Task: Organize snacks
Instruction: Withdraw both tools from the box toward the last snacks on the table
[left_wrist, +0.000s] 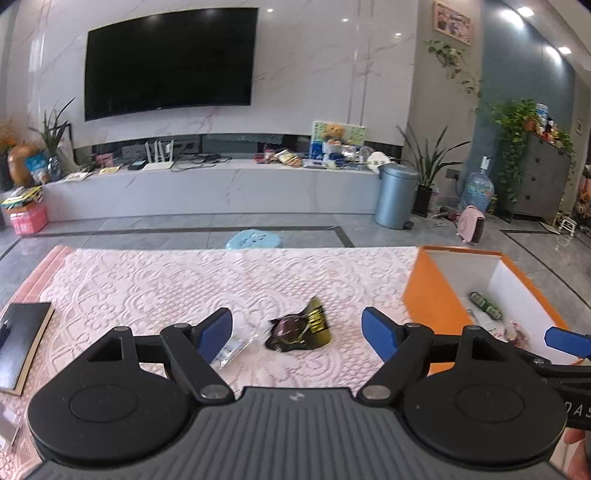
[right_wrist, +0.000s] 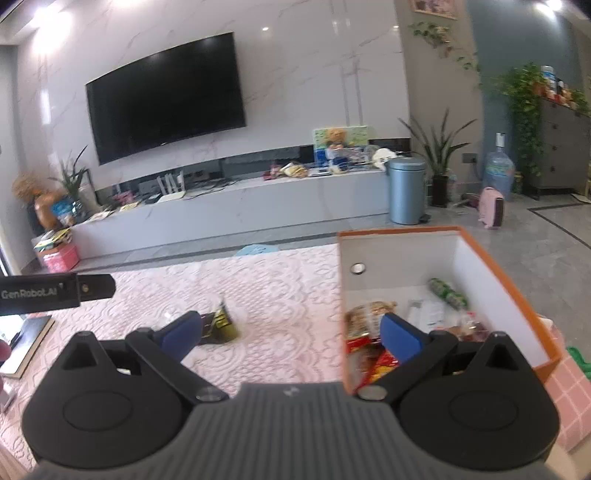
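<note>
- The left gripper (left_wrist: 297, 328), black with blue pads, stands with its jaws wide apart and nothing between them; it points down at the table, seemingly lined up for a pickup.
- Just ahead of it lies a crumpled dark snack packet with a yellow printed panel (left_wrist: 300, 329), loose on the pink lace tablecloth (left_wrist: 155, 280), well apart from the box, so it looks like the next item to collect.
- A clear plastic wrapper (left_wrist: 236, 349) lies beside the left pad; I cannot tell whether they touch.
- The right gripper (right_wrist: 291, 332) is also spread wide and empty, its right finger over the box's near corner.
- The orange cardboard box with white inside (right_wrist: 491, 291) sits at the table's right end, open-topped, likely for easy drops.
- It holds red-and-yellow snack bags (right_wrist: 364, 332) and a green wrapped roll (right_wrist: 447, 293).
</note>
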